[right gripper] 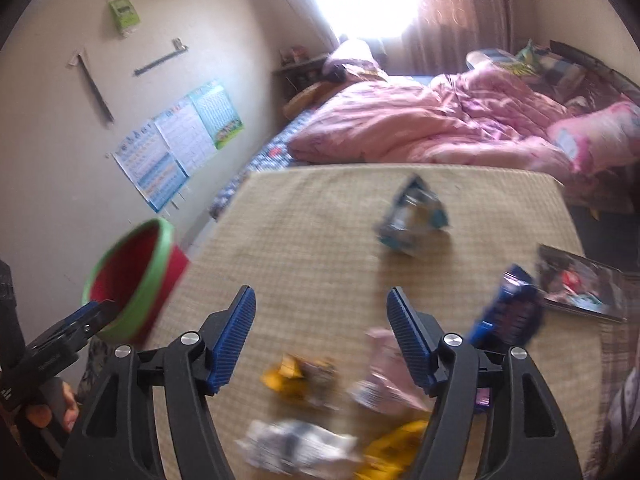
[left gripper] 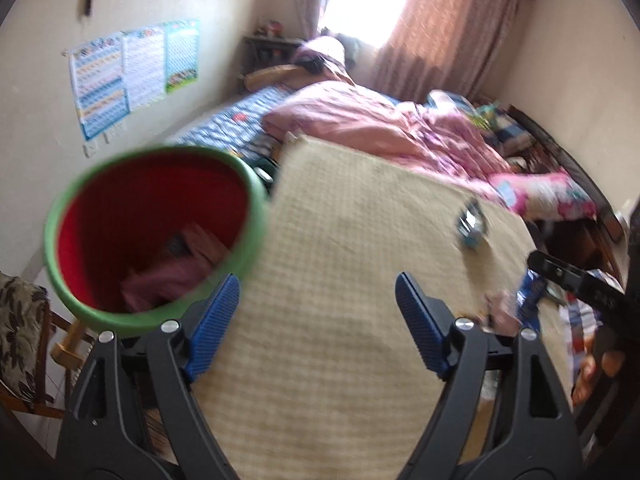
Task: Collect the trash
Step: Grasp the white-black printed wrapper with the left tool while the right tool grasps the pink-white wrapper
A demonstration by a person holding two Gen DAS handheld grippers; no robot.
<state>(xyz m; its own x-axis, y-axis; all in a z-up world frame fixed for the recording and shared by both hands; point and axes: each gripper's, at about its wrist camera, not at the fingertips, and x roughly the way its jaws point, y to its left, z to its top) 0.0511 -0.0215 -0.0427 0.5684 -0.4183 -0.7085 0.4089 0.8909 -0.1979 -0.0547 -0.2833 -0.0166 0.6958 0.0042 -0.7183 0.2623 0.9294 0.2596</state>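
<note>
Two grippers released and empty, left gripper (left gripper: 318, 312) beside red bin (left gripper: 152, 232), right gripper (right gripper: 320, 334) over wrappers (right gripper: 412, 220), apparently crumpled, on beige cloth (right gripper: 320, 220).

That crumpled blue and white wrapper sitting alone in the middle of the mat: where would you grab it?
Probably from above, on the raised peak of the blue and white wrapper. It stands up crumpled off the woven mat, with bare mat around it, so an open tool can likely straddle that ridge.
</note>
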